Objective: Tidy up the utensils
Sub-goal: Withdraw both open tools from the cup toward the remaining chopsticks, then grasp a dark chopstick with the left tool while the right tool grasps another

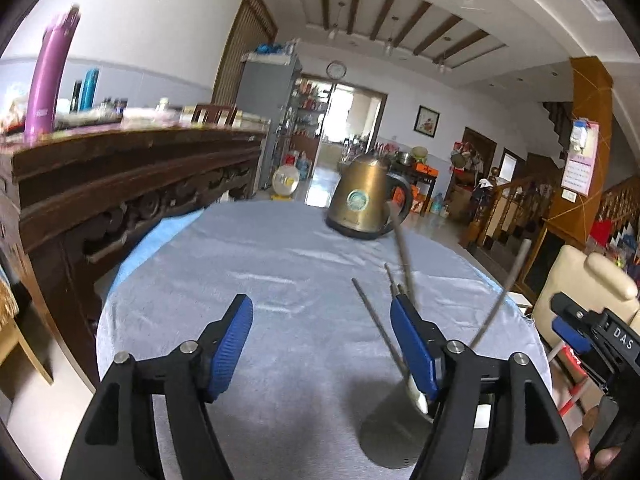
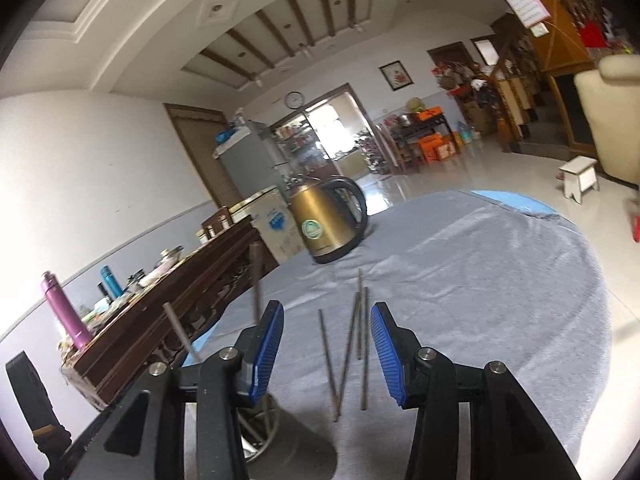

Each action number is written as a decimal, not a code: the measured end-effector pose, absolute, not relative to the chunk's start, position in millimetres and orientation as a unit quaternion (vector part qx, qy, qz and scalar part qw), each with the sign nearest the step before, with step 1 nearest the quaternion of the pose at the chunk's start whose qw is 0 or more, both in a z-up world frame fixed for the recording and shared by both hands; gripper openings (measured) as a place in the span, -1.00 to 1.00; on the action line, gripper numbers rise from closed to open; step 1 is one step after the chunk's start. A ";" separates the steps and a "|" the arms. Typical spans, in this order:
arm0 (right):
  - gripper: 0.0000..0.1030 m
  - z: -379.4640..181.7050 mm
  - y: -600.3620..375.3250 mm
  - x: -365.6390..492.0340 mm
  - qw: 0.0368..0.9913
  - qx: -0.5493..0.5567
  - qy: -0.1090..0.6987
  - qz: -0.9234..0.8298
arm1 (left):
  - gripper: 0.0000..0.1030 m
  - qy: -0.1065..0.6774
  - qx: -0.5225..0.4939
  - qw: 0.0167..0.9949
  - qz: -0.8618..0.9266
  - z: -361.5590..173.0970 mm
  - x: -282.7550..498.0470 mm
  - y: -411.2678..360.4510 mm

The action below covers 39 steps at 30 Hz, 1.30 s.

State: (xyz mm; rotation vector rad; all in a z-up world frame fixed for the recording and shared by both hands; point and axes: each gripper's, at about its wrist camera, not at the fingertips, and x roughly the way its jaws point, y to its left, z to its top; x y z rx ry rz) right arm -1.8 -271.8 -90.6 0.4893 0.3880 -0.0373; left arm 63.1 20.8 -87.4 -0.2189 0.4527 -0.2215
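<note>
While our left gripper (image 1: 320, 344) hovers low over the table, its blue pads stand wide apart with nothing between them, only grey cloth showing in the gap. Just outside its right-hand pad, a metal cup (image 1: 394, 428) sits on the cloth with two chopsticks (image 1: 402, 248) standing in it, leaning outward in different directions. Our right gripper (image 2: 326, 350) is also parted and clamps nothing. Between and just beyond its pads, four loose chopsticks (image 2: 348, 344) lie on the grey tablecloth (image 2: 480, 280), roughly parallel and pointing away from us, two of them crossing near their near ends. The cup's rim (image 2: 260, 436) shows low behind the right gripper's left-hand pad. In the left wrist view, part of the right gripper appears at the far right edge, with fingertips of a hand (image 1: 600, 452) below it. Farther along the table stands a gold kettle (image 2: 324, 224) with a black handle. A dark carved wooden sideboard (image 1: 132, 184) runs along the left, holding a purple bottle (image 1: 50, 76).
</note>
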 end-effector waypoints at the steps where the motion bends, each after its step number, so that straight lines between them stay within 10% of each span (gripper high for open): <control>1: -0.05 -92.2 -275.2 -1.2 0.950 0.244 0.195 -0.024 | 0.40 0.232 -0.110 0.961 -0.107 -89.6 64.7 22.3; 39: -0.33 -219.7 -321.4 321.2 0.812 0.251 0.527 0.004 | 0.41 0.452 -0.043 0.862 -0.227 -159.8 324.0 -68.1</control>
